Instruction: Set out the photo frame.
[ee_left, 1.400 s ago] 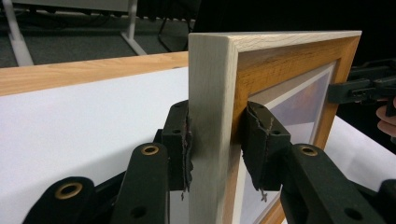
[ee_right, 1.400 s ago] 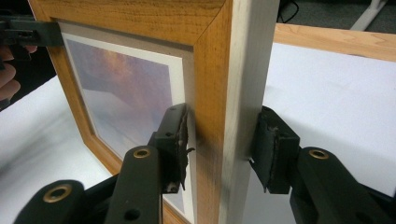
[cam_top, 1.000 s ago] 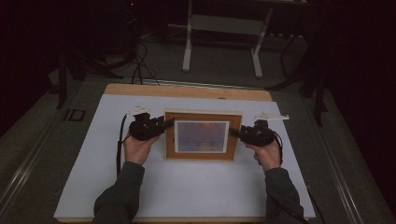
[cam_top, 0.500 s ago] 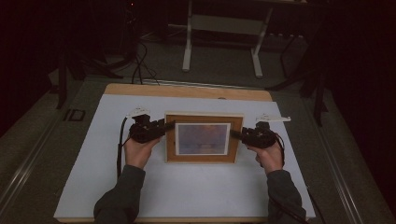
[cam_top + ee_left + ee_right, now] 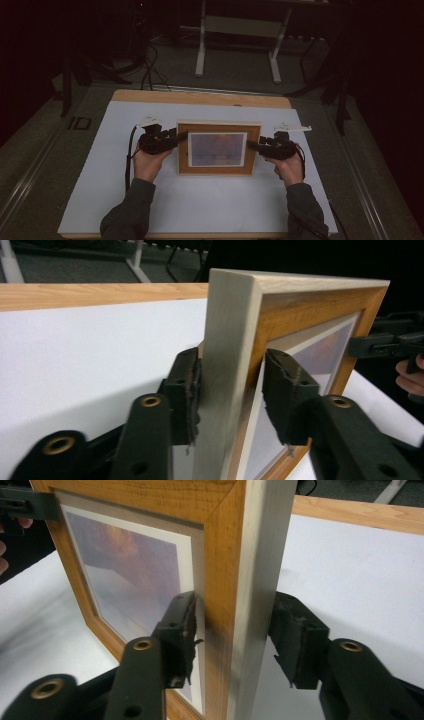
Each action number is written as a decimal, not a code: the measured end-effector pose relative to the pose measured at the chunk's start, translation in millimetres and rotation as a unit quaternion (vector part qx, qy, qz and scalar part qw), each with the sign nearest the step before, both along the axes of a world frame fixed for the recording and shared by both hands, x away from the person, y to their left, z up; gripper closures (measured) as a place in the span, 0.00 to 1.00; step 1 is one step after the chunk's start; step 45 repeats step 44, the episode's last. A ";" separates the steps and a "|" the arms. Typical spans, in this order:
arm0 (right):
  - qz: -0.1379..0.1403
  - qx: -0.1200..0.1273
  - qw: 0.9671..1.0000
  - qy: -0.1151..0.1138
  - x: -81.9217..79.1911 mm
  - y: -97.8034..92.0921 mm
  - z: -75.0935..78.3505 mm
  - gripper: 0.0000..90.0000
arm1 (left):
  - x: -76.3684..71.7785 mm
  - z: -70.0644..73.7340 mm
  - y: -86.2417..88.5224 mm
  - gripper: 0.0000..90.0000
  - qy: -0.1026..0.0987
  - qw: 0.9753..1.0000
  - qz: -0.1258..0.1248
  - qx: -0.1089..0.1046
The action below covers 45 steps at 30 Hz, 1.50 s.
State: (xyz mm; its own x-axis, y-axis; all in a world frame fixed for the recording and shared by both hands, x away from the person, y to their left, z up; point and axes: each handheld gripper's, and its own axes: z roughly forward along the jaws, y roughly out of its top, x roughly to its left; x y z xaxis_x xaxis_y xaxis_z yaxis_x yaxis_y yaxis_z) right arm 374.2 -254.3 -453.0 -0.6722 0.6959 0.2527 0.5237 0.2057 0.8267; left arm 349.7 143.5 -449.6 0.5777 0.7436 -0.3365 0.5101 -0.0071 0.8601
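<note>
The wooden picture frame (image 5: pixel 218 149) stands upright near the middle of the surface (image 5: pixel 200 210), towards its far edge, and could tip or slide free, since neither grip looks firm. The left hand-held gripper (image 5: pixel 227 390) straddles the frame's left side, one pad on the back and the front pad just apart from the face. The right hand-held gripper (image 5: pixel 235 635) straddles the right side likewise, its rear pad apart, so both jaws stand open around the frame.
</note>
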 end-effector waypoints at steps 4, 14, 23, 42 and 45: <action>-0.003 -0.002 1.000 -0.002 -0.5 -1.7 -0.2 0.56 | -4.0 2.3 -0.5 0.61 -0.007 1.000 0.001 0.014; -0.009 -0.008 1.000 -0.004 -1.8 -6.6 1.1 0.56 | -9.5 3.8 3.8 0.60 0.000 1.000 0.005 0.026; -0.004 -0.016 1.000 -0.002 -7.2 -14.4 2.8 0.55 | -23.4 2.7 12.8 0.58 -0.006 0.998 0.014 0.064; -0.023 -0.060 0.998 -0.001 -24.1 -24.5 -7.2 0.55 | -42.8 -5.0 21.6 0.53 -0.012 0.990 0.044 0.134; -0.024 -0.075 0.997 0.004 -25.6 -24.9 -12.1 0.55 | -43.4 -9.6 24.1 0.52 -0.005 0.987 0.049 0.150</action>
